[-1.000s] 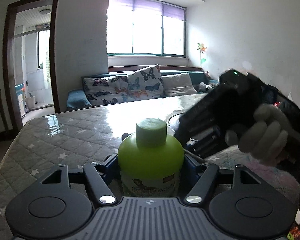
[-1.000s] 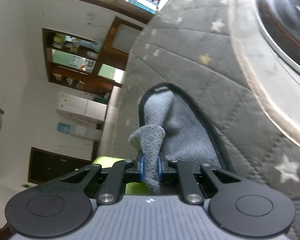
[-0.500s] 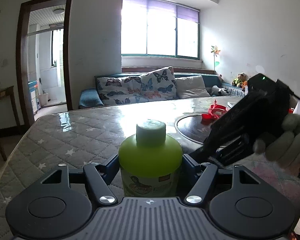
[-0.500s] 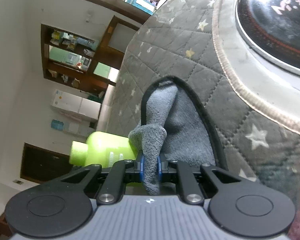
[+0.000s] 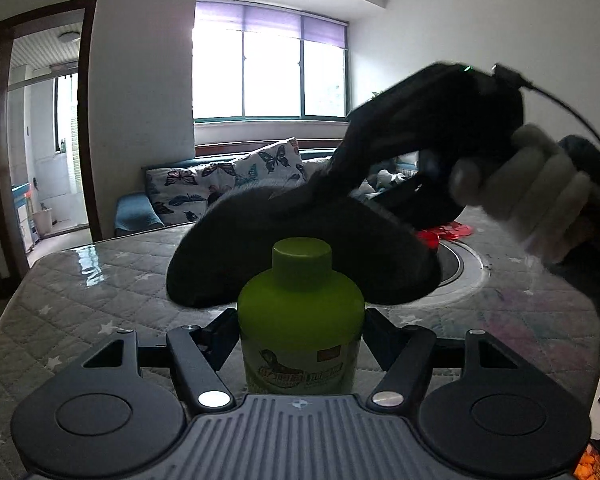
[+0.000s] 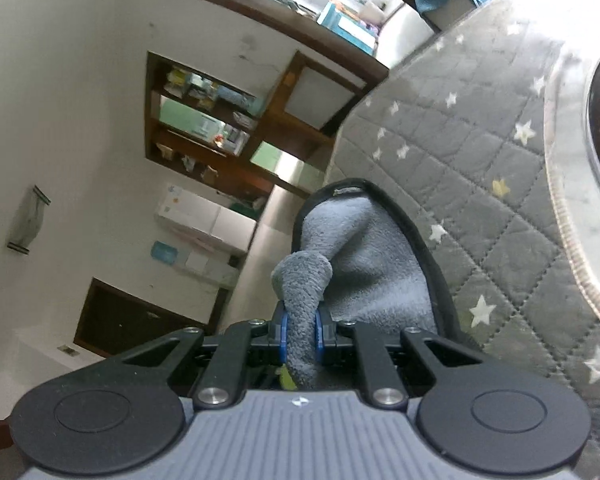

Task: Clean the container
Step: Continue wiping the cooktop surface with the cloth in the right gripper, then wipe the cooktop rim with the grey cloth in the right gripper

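My left gripper [image 5: 300,332] is shut on a green bottle [image 5: 300,320] with a green cap and holds it upright over the quilted table. My right gripper [image 6: 300,336] is shut on a grey cloth [image 6: 360,256] with a dark edge. In the left wrist view the right gripper [image 5: 332,184] hangs the cloth [image 5: 300,236] just behind and above the bottle's cap. Whether the cloth touches the bottle I cannot tell.
The table has a grey quilted cover with stars [image 5: 80,292]. A round dark inset [image 5: 456,264] sits right of middle, with a red object [image 5: 444,236] on it. A sofa with butterfly cushions [image 5: 228,184] stands behind. Shelves [image 6: 220,132] line the far wall.
My right gripper has swung up and to the left, bringing the cloth from the table to just behind the bottle's cap. The left gripper still holds the bottle.
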